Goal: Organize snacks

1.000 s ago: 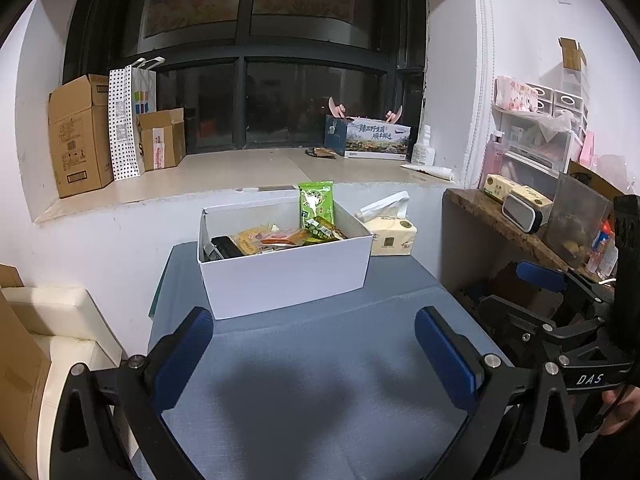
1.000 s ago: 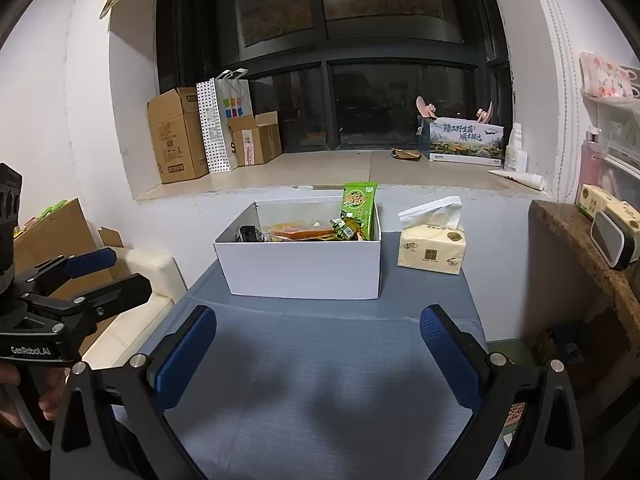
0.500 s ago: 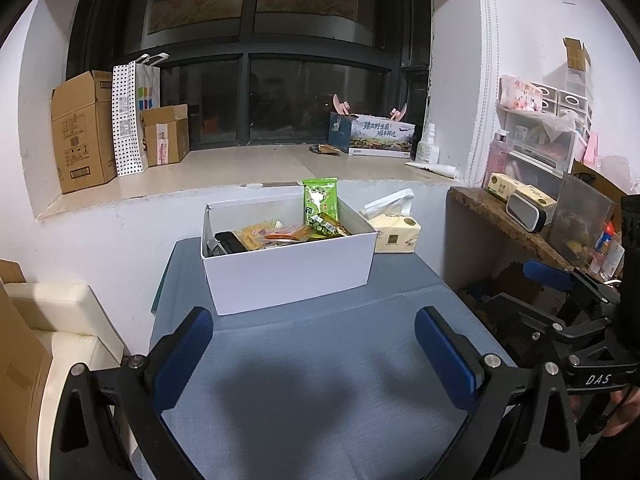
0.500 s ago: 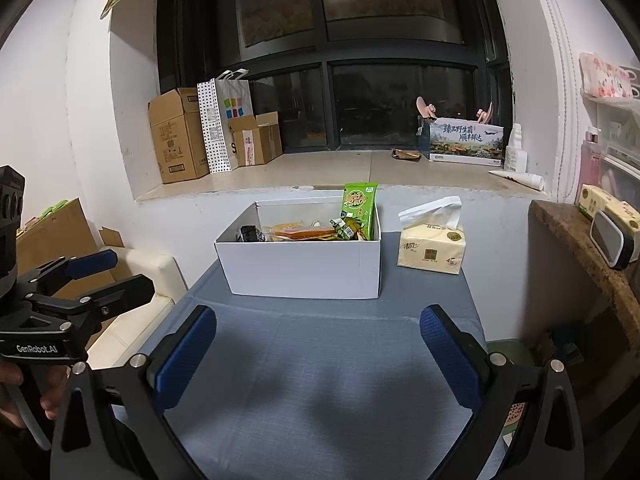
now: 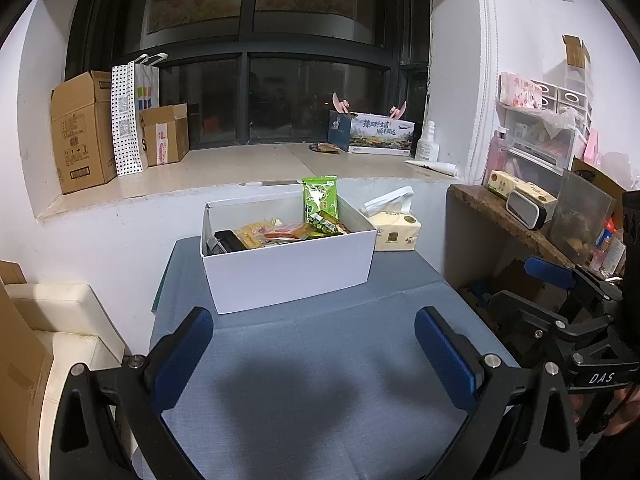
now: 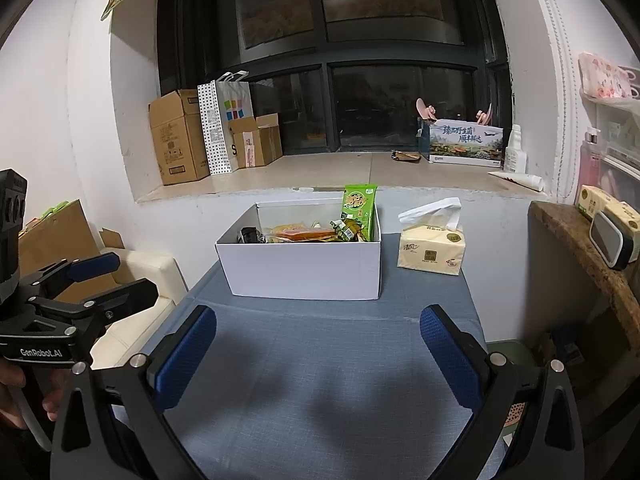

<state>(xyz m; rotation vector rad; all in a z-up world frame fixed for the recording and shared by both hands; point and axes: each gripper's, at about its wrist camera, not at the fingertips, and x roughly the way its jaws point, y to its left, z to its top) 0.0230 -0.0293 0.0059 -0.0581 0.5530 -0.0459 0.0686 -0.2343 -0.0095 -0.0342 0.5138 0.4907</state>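
Note:
A white box [image 5: 292, 268] [image 6: 304, 268] stands at the far end of a grey-blue table [image 5: 320, 360]. It holds several snack packets. A green packet [image 5: 320, 202] [image 6: 359, 204] stands upright at its right end, and orange and yellow packets [image 5: 280, 232] lie flat in it. My left gripper [image 5: 314, 354] is open and empty, held above the table's near part. My right gripper [image 6: 318, 354] is open and empty, also short of the box. Each gripper shows at the side of the other's view: the right one [image 5: 560, 312] and the left one [image 6: 92, 280].
A yellow tissue pack [image 5: 396, 230] [image 6: 432, 250] sits right of the box. A window sill behind holds cardboard boxes [image 5: 80, 132] and a printed box [image 5: 372, 134]. A wooden shelf [image 5: 508, 220] stands at the right, a cream seat [image 5: 60, 320] at the left.
The left wrist view has shifted slightly, so the box sits a little higher and further right. The right gripper has stayed almost still. Both stay open.

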